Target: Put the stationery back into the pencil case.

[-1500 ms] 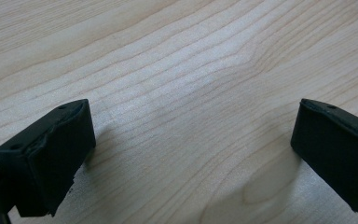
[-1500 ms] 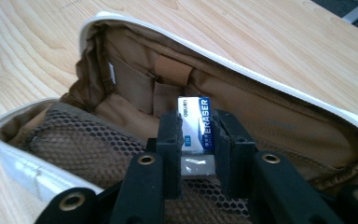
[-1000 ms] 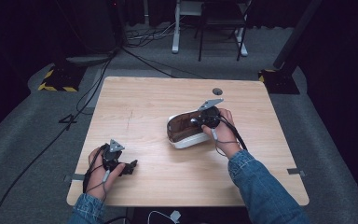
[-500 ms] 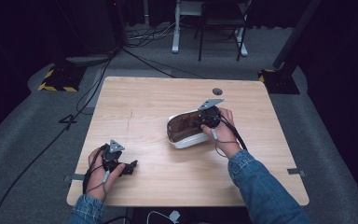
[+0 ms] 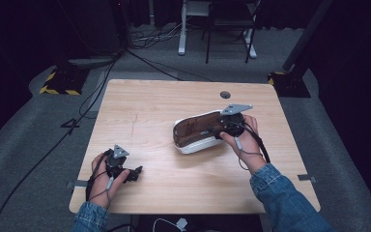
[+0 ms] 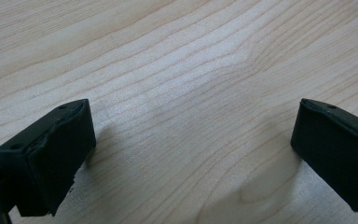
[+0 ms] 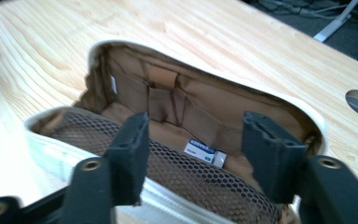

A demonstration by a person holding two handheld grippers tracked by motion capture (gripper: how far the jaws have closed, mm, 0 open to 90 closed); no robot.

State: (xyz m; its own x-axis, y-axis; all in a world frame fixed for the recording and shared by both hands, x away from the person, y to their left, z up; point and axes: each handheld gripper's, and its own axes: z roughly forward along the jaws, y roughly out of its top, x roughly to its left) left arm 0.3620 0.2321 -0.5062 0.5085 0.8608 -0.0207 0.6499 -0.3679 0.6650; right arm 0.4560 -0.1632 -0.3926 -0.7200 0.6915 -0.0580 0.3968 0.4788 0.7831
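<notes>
Open white pouch (image 5: 198, 131) lying on its side just right of centre on the wooden table (image 5: 164, 96), brown lining and mesh pocket facing roughly 8 o'clock in the high view. Right tool (image 5: 222, 129) at the pouch's 3 o'clock end, jaws just opened and standing apart above the rim, pressing on nothing; seen along those jaws, a small blue-and-white box (image 7: 204, 151) tucked deep inside against the lining. Left tool (image 5: 134, 172) resting near the table's 7 o'clock corner, well apart from the pouch, jaws wide apart over bare wood.

Risks from here, as judged: soft, unsupported rim likely to sag or fold shut with nothing holding it; one black jaw (image 7: 131, 154) close over the mesh (image 7: 182, 179), apt to snag the netting on any pull outward and drag the whole pouch along; light pouch free to slide toward the table's 3 o'clock edge under a sideways nudge; box loose enough to slip out if the mouth tips downward.
</notes>
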